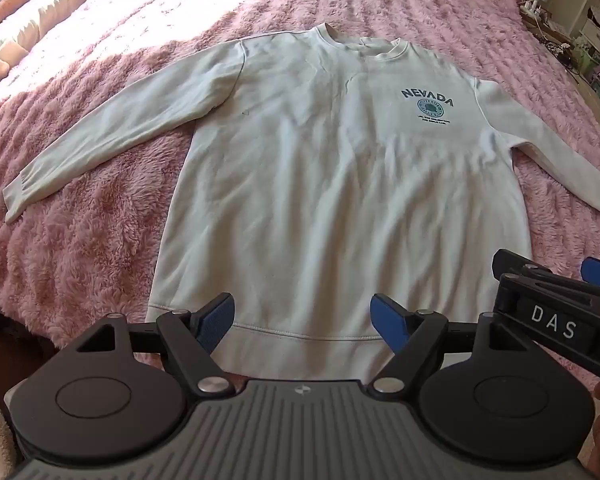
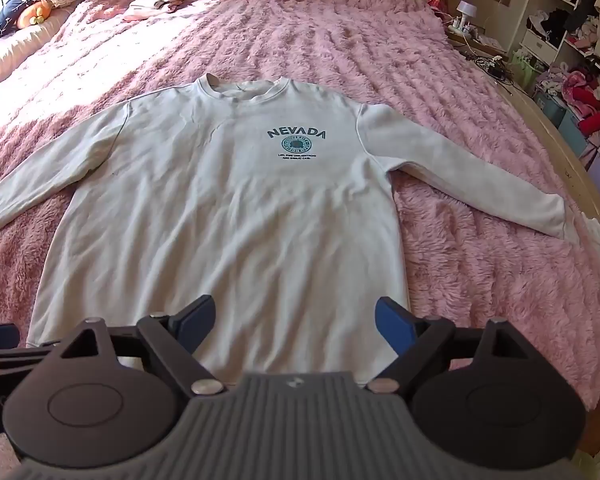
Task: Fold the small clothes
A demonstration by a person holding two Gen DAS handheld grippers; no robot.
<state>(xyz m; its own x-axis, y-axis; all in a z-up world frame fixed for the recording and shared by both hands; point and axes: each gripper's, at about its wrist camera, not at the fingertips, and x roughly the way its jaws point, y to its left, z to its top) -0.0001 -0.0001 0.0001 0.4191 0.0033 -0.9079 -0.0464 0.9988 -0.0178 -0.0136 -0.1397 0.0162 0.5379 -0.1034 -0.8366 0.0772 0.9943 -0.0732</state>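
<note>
We see a pale sweatshirt (image 1: 308, 184) spread flat, front up, on the pink fluffy bedspread (image 1: 100, 248), both sleeves out to the sides and the hem nearest us. The left gripper (image 1: 302, 322) hangs above the hem with its blue pads well apart and nothing between them. The right gripper (image 2: 294, 322) hangs above the hem too, jaws equally wide and empty.

Only the left wrist view shows the left sleeve's cuff (image 1: 16, 200) in full, along with the right gripper's side. Only the right wrist view shows the right sleeve's cuff (image 2: 556, 224) near the bed's edge, a small heap of light clothing (image 2: 154, 4) beyond the collar, and shelves of clothes (image 2: 580, 40) beside the bed.
</note>
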